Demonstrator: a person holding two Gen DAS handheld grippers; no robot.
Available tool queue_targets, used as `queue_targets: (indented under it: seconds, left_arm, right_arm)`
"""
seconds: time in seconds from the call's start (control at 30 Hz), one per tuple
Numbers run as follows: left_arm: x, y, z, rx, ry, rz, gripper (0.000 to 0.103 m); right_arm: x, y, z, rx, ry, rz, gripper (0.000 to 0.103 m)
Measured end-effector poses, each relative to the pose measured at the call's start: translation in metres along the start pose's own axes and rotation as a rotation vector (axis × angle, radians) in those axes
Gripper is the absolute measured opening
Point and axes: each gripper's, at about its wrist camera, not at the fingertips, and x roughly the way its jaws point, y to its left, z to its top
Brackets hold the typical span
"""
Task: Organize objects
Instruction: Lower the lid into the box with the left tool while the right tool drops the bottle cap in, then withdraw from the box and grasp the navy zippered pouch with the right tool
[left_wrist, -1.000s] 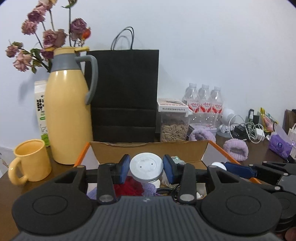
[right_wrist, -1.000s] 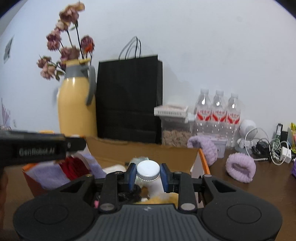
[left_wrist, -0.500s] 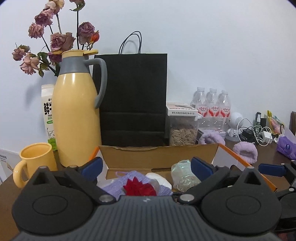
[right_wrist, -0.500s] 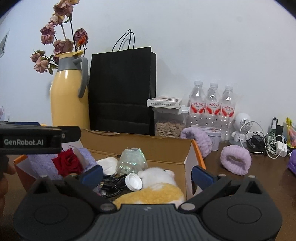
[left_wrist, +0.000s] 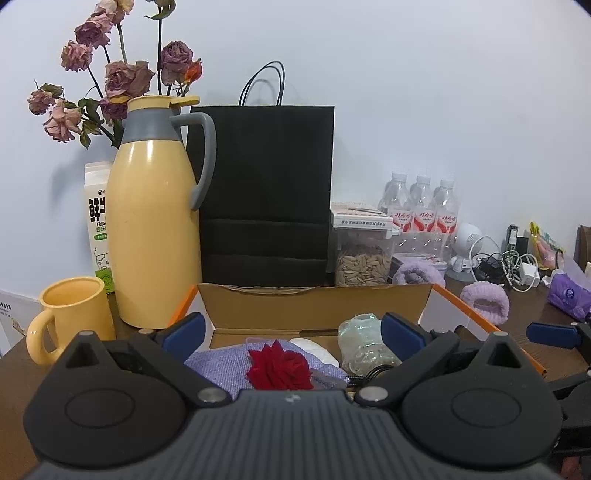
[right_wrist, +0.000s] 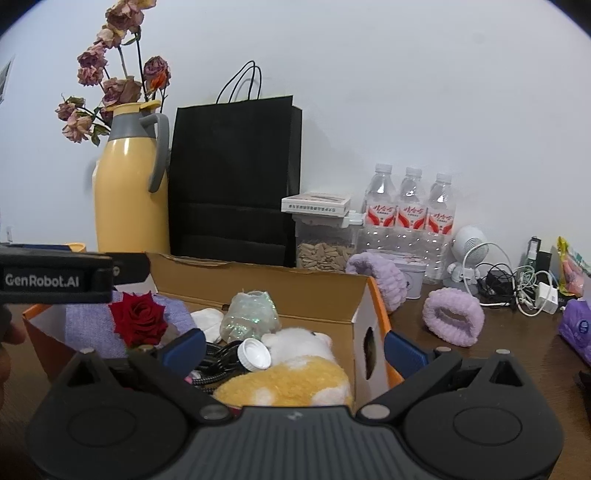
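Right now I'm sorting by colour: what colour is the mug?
Yellow mug; left wrist view shows it best.

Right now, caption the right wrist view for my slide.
Open right hand-held gripper above a cardboard box holding a red rose, white cap and plush toy.

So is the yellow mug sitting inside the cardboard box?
No, the yellow mug stands on the table left of the cardboard box, beside the yellow thermos jug.

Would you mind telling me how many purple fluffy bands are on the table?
2: one fluffy band lies flat on the table right of the cardboard box; the other stands behind the box's right corner, partly hidden. More may be hidden.
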Motion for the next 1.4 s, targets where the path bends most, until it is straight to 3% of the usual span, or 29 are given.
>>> queue_targets:
  seconds: [0.13, 0.53, 0.83, 1.4]
  left_arm:
    - [-0.01, 0.004, -0.004, -0.017, -0.031, 0.016, 0.103]
    - [-0.045, 0.014, -0.026, -0.027, 0.014, 0.063, 0.103]
    - [-0.071, 0.025, -0.048, -0.046, 0.09, 0.065, 0.103]
    - [-0.072, 0.032, -0.071, -0.043, 0.24, 0.056, 0.103]
  right_arm:
    - [-0.012, -0.001, -0.001, -0.004, -0.024, -0.003, 0.103]
    - [-0.05, 0.005, -0.019, -0.049, -0.038, 0.011, 0.103]
    - [-0.076, 0.013, -0.044, -0.075, 0.016, 0.029, 0.103]
    - [-0.094, 0.007, -0.062, -0.057, 0.097, 0.008, 0.103]
